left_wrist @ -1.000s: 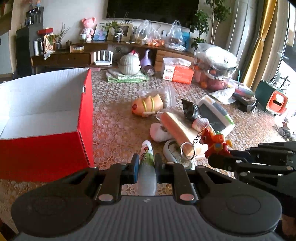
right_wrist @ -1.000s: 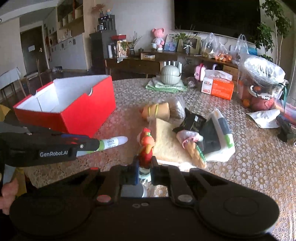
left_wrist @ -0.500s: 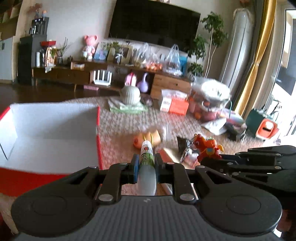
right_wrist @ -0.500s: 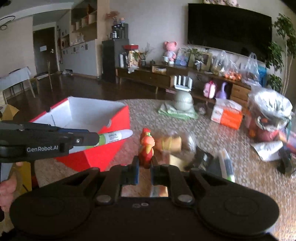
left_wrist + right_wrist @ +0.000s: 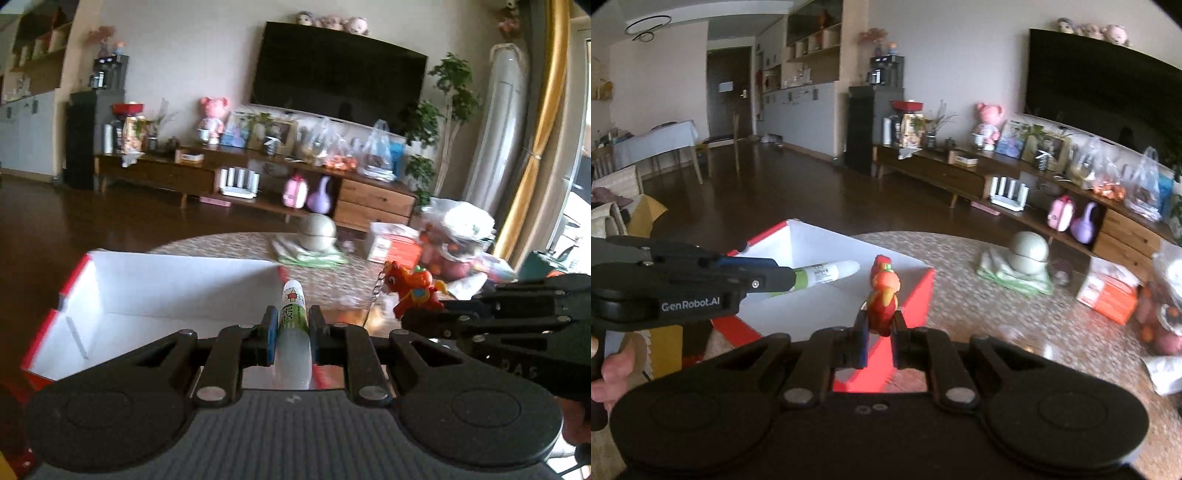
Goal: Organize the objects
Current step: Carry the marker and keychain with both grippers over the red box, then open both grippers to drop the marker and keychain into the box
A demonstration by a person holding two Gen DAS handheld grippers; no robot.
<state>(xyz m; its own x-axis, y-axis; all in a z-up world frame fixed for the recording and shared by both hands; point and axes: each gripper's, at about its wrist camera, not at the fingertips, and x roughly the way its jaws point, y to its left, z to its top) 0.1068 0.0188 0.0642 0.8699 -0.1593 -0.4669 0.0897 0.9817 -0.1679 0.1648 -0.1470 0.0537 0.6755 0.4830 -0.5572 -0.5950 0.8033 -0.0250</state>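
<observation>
My left gripper [image 5: 291,323] is shut on a white and green tube [image 5: 293,317], held above the red box [image 5: 147,295] with a white inside, near its right wall. My right gripper [image 5: 879,328] is shut on a red toy horse keychain [image 5: 882,295] and holds it over the box's near right corner [image 5: 916,295]. The horse with its chain shows at the right in the left wrist view [image 5: 413,290]. The left gripper with the tube [image 5: 827,273] shows over the box in the right wrist view. The box looks empty where I can see inside.
The round table with a patterned cloth [image 5: 979,306] carries a grey round pot on a green cloth [image 5: 1028,254], an orange and white carton [image 5: 1108,291] and bags of fruit [image 5: 458,236] at the far right. A TV cabinet [image 5: 258,173] stands beyond.
Both grippers have risen from the table and moved left with their objects, now over the red box. The pile of objects on the table has dropped out of view.
</observation>
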